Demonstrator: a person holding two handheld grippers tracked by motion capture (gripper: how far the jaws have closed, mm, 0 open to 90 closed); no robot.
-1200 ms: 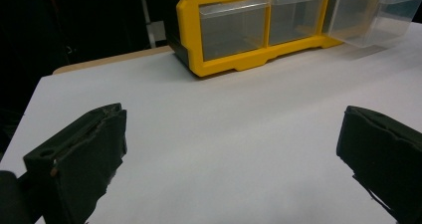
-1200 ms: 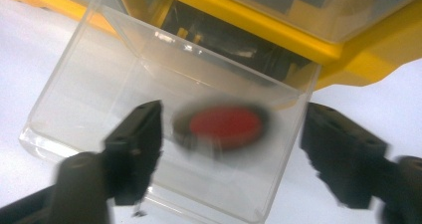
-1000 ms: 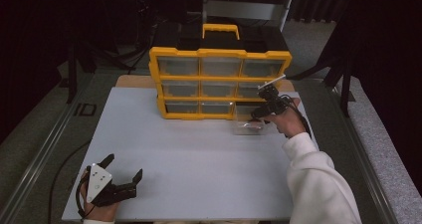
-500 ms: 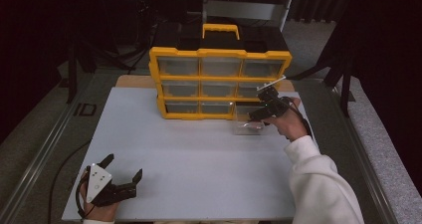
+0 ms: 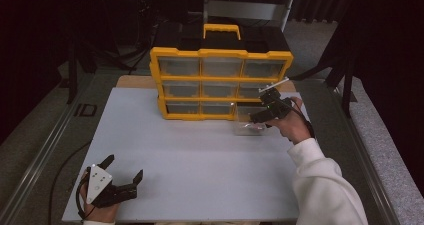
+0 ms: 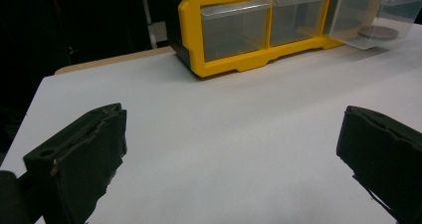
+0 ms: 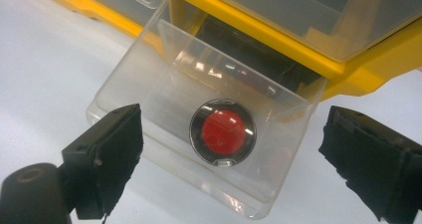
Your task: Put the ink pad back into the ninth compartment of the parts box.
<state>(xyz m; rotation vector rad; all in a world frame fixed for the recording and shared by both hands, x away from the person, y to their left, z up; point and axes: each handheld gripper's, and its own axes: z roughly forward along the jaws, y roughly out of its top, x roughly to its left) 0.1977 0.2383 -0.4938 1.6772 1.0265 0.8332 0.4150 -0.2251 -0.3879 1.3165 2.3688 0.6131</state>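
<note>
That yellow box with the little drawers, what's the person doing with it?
A person is working at the yellow box with a gripper in each hand. The bottom right drawer is pulled out, and a round red disc lies inside it. The right gripper hovers over that drawer; its jaws have just been opening and now stand wide, gripping nothing. The left gripper rests open near the front edge of the white table, away from the box.

High view looks down the table; both gripper views face the yellow organizer (image 5: 220, 82) closer.
</note>
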